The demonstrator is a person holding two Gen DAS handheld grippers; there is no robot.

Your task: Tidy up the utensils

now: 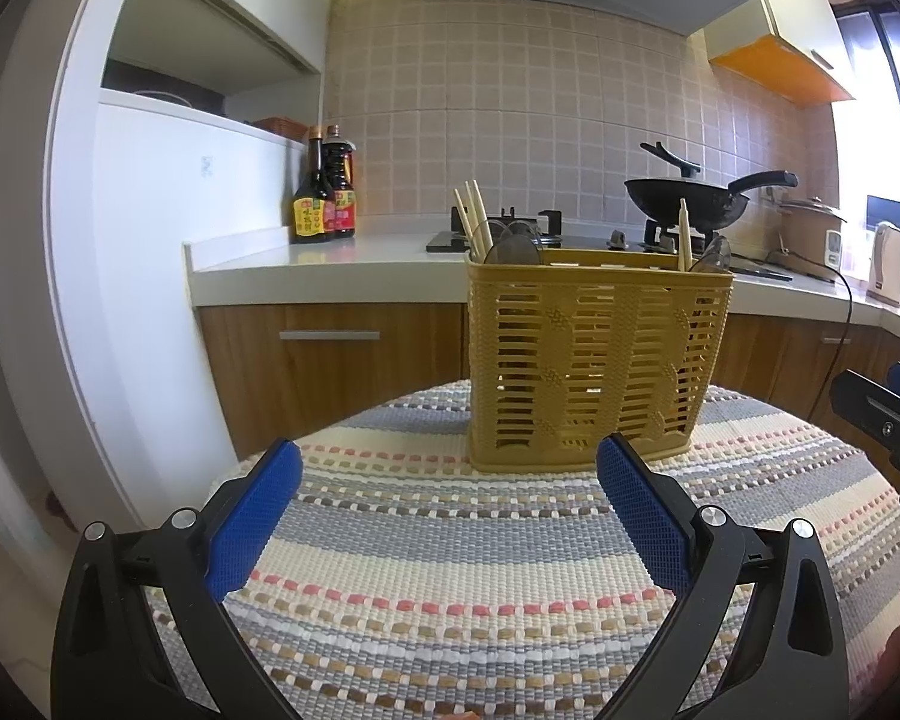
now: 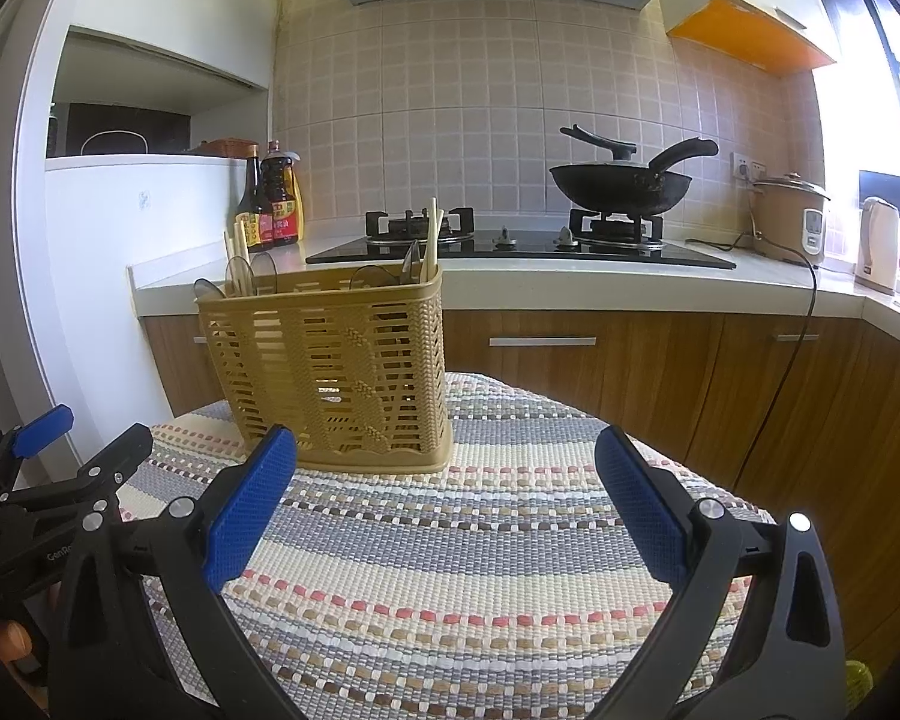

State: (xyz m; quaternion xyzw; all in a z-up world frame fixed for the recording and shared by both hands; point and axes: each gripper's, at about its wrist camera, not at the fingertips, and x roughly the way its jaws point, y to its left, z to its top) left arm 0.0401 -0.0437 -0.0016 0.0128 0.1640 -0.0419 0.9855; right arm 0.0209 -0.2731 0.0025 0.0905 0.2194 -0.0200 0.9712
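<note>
A tan slotted utensil basket (image 1: 594,360) (image 2: 330,360) stands upright at the far side of a striped woven mat (image 1: 450,570) (image 2: 450,540). Wooden chopsticks (image 1: 474,219) (image 2: 431,237) and dark translucent spoons (image 1: 513,249) (image 2: 240,276) stick up out of it. My left gripper (image 1: 450,462) is open over the mat, just short of the basket, with nothing between its blue pads. My right gripper (image 2: 447,450) is open too, to the right of the basket and empty. Each gripper shows at the edge of the other's view: the right gripper (image 1: 888,420) and the left gripper (image 2: 60,468).
Behind the table runs a white counter (image 2: 570,276) with wooden cabinets below. On it are sauce bottles (image 1: 324,192), a gas hob (image 2: 510,240) with a black wok (image 2: 621,183), a rice cooker (image 2: 789,216) with a trailing cord, and a kettle (image 2: 879,243).
</note>
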